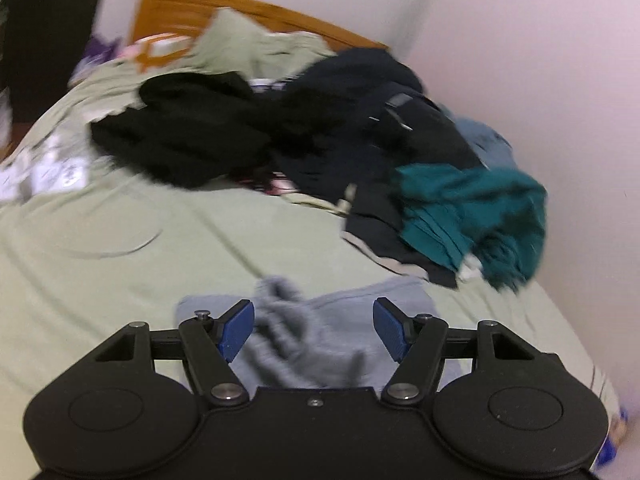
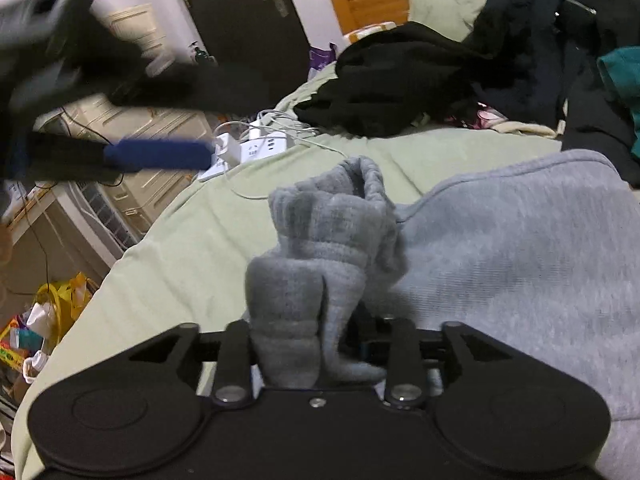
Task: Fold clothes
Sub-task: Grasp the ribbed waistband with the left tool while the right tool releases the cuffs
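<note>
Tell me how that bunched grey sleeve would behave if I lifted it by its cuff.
Probably floppy: the grey sleeve already slumps in soft folds on the grey sweatshirt. Its thick knit looks grippy, not slippery. Lifting it would likely drag the sweatshirt along, since the two look joined. It lies between the right gripper fingers, whose pads are hidden.

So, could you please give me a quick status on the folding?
Left gripper open, empty. Right gripper open, grey sleeve bunched between jaws. Unfolded pile behind.

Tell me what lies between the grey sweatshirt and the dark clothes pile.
In the right wrist view, bare green bedsheet separates the grey sweatshirt from the dark clothes pile.
</note>
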Available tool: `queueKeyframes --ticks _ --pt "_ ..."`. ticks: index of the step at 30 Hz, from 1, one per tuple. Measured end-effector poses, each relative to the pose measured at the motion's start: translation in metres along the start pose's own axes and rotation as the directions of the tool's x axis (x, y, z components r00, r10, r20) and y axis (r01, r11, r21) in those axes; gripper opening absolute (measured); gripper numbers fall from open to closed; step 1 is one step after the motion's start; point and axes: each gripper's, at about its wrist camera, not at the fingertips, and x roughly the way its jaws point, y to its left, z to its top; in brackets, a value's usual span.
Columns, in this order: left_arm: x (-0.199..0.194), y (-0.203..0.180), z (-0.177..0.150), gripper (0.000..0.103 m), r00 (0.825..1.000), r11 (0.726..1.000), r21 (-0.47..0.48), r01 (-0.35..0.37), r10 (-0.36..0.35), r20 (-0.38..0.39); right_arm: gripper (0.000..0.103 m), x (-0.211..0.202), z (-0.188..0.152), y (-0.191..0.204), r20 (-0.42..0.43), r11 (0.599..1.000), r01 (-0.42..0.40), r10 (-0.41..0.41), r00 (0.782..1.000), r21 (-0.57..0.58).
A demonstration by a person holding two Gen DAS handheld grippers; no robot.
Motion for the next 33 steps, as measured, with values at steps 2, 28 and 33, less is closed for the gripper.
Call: queueKeyframes --ticks 2,28,33 --pt "0.007 -0.01 -0.001 0.069 1.0 0.999 0.043 0.014 -0.013 -0.027 0.065 -0.002 -0.002 0.005 0.003 1.0 -0.006 0.006 1.0 -0.031" --pt "0.04 0.018 -0.051 0.031 0.943 0.983 0.055 -0.173 0.181 -0.279 0.077 -0.093 -0.002 -0.052 0.069 0.991 0.097 -0.091 0.993 -0.091" --pt "0.038 0.016 -0.053 0.032 0.939 0.981 0.066 -0.181 0.192 -0.286 0.042 -0.091 -0.009 -0.079 -0.018 0.986 0.168 -0.168 0.986 -0.012"
